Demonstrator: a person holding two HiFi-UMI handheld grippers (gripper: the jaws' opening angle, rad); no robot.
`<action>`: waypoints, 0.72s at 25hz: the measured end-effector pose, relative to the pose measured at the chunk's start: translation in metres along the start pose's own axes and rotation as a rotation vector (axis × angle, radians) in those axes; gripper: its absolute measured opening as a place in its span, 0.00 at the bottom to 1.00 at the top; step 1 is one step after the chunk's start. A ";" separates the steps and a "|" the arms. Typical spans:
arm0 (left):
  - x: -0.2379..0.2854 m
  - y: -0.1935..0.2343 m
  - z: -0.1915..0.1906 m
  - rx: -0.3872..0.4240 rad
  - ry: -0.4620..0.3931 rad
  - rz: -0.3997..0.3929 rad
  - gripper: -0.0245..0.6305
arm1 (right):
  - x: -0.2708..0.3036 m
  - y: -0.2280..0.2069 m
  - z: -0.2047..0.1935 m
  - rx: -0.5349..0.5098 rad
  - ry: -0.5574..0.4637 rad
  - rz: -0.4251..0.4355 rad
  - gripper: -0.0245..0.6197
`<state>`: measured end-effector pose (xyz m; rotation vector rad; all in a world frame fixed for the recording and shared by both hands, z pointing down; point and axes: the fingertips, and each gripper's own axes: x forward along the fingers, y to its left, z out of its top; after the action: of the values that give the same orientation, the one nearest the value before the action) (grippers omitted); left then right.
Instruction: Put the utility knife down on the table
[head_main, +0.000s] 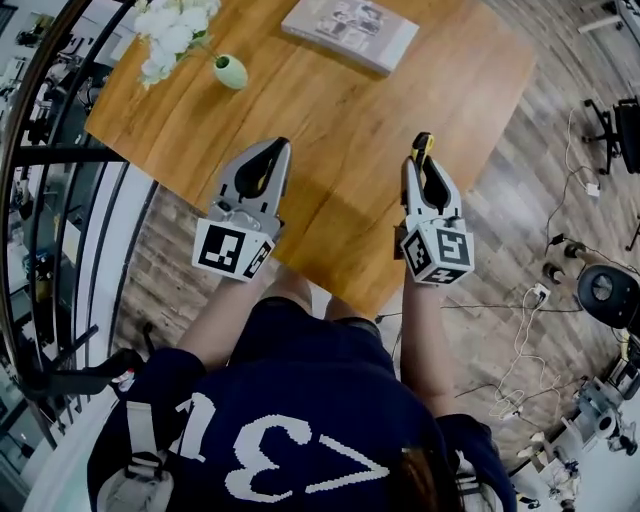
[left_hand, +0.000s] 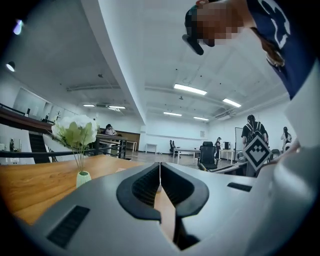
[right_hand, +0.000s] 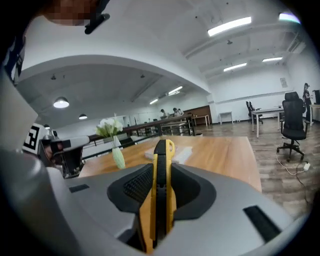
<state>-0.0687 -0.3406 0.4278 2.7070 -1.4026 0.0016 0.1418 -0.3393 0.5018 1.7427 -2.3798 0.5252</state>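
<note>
A yellow and black utility knife (right_hand: 161, 190) stands upright between the jaws of my right gripper (right_hand: 161, 172), which is shut on it. In the head view its yellow tip (head_main: 423, 146) sticks out past the right gripper (head_main: 422, 160), above the near right part of the wooden table (head_main: 340, 130). My left gripper (head_main: 272, 152) hovers over the table's near edge, shut with nothing in it; in the left gripper view its jaws (left_hand: 160, 175) meet at the tips. The two grippers are level, roughly a hand's width apart.
A small pale green vase of white flowers (head_main: 229, 70) stands at the table's far left, also in the left gripper view (left_hand: 82, 177) and the right gripper view (right_hand: 118, 157). A book (head_main: 349, 30) lies at the far edge. Cables and equipment (head_main: 590, 290) lie on the floor to the right.
</note>
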 end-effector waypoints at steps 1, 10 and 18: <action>0.001 0.000 -0.006 -0.004 0.013 -0.005 0.07 | 0.006 -0.001 -0.017 -0.007 0.052 -0.005 0.24; 0.008 0.002 -0.030 -0.023 0.060 -0.038 0.07 | 0.042 -0.005 -0.132 -0.075 0.413 -0.050 0.24; 0.006 -0.001 -0.027 -0.023 0.054 -0.038 0.07 | 0.039 -0.008 -0.121 -0.069 0.389 -0.054 0.22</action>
<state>-0.0631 -0.3422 0.4549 2.6935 -1.3287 0.0551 0.1265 -0.3321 0.6284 1.5080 -2.0507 0.6934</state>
